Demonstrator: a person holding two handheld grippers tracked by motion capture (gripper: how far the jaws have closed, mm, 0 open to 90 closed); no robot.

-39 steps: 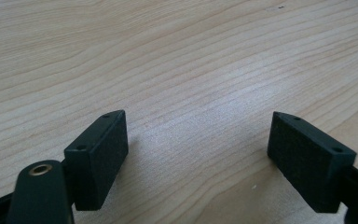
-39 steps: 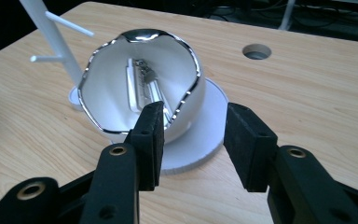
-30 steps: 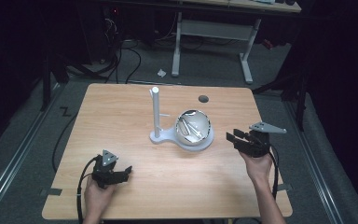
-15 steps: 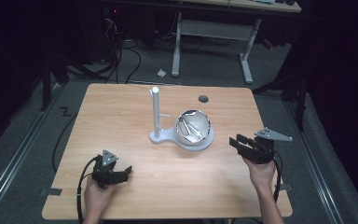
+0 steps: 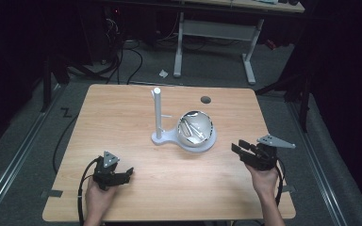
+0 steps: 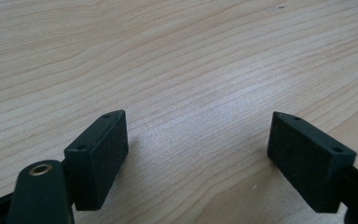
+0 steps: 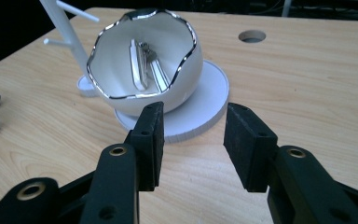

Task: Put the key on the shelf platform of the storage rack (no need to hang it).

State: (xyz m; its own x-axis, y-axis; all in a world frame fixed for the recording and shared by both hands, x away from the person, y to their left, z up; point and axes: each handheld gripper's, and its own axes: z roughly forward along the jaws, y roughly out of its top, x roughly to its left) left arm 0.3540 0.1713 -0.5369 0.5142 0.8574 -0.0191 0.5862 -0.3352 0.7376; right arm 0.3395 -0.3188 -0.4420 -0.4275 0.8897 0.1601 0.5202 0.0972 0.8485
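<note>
One broad light-wood table carries, near its middle, a white round-based stand with a tall upright post and, on that base, a white egg-shaped bowl with a wavy silver rim, which tips its mouth toward the person and holds small silvery metal pieces. Just short of the base, the right gripper points at the bowl, jaws well apart with bare table between them; the left gripper rests low over bare wood at the near left, well apart from the stand, jaws spread wide and holding nothing
</note>
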